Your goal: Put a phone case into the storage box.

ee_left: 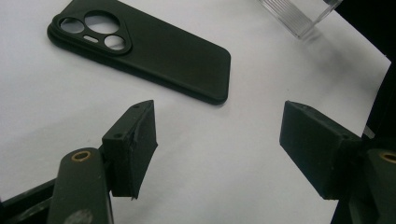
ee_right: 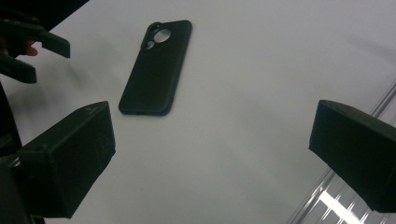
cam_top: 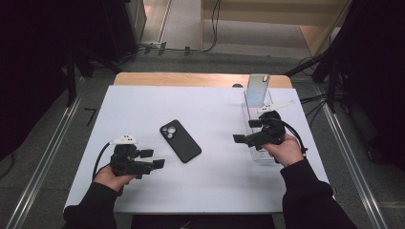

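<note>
A black phone case (cam_top: 180,141) lies camera-cutouts up in the middle of the white table (cam_top: 143,105). My left gripper (cam_top: 154,158) rests at the near left, open, with its jaws pointing right toward the case. In the left gripper view the case (ee_left: 149,51) lies just beyond the wide-apart jaws of that gripper (ee_left: 219,135). My right gripper (cam_top: 247,131) is at the right, open and empty, pointing left. The right gripper view has the case (ee_right: 156,67) ahead of its gripper (ee_right: 215,135), and the left gripper (ee_right: 37,51) shows at the far left.
A clear plastic stand (cam_top: 258,114) sits at the right of the table, under and behind my right hand, with a silver phone (cam_top: 258,89) upright at its far end. A corner of the stand (ee_left: 299,14) and its edge (ee_right: 336,200) appear in the gripper views. The floor drops away beyond the table's sides.
</note>
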`<action>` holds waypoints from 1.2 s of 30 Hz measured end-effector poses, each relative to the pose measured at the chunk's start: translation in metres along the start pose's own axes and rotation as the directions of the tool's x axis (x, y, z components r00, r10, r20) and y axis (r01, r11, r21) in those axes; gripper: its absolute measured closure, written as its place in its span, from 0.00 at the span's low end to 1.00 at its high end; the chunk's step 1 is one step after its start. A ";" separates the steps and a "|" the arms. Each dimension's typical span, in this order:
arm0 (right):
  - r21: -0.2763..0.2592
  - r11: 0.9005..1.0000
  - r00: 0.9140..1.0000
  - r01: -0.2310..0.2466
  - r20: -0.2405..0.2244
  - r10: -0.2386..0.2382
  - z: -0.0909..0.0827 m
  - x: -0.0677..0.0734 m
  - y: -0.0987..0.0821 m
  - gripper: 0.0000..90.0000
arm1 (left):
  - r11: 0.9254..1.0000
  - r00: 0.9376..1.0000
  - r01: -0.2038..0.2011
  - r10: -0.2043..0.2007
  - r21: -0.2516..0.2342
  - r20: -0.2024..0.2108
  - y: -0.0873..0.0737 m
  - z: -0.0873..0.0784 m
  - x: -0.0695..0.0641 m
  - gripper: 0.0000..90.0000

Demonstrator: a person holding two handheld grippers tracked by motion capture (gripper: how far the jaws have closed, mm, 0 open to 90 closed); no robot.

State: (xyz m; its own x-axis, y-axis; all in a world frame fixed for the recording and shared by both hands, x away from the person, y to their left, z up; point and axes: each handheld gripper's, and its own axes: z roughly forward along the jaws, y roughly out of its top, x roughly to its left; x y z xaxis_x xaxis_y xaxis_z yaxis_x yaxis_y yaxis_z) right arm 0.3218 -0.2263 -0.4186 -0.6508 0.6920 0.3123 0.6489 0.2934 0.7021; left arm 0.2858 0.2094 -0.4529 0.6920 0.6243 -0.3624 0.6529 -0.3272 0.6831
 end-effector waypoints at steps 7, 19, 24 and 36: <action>0.009 0.999 0.999 0.042 -0.019 -0.041 -0.006 0.013 -0.013 0.18 | 1.000 1.000 0.000 0.000 -0.001 0.008 0.000 0.000 0.000 0.30; 0.033 0.995 0.994 0.095 -0.063 -0.093 -0.006 0.025 -0.041 0.23 | 1.000 0.999 -0.029 0.028 0.005 0.034 0.000 -0.001 -0.004 0.30; 0.037 0.994 0.993 0.101 -0.071 -0.098 -0.006 0.027 -0.056 0.23 | 0.999 0.999 -0.039 0.039 0.004 0.036 0.000 -0.001 -0.006 0.30; 0.070 0.989 0.989 0.129 -0.083 -0.123 -0.003 0.025 -0.081 0.23 | 0.998 0.997 -0.069 0.068 0.007 0.040 -0.002 -0.002 -0.011 0.30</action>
State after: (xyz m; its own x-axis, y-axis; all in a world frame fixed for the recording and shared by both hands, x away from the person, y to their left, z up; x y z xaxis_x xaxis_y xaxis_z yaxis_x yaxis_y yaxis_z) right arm 0.2519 -0.2344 -0.4654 -0.7559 0.5938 0.2758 0.5857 0.4252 0.6900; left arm 0.2765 0.2047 -0.4495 0.7469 0.5713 -0.3402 0.6059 -0.3742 0.7020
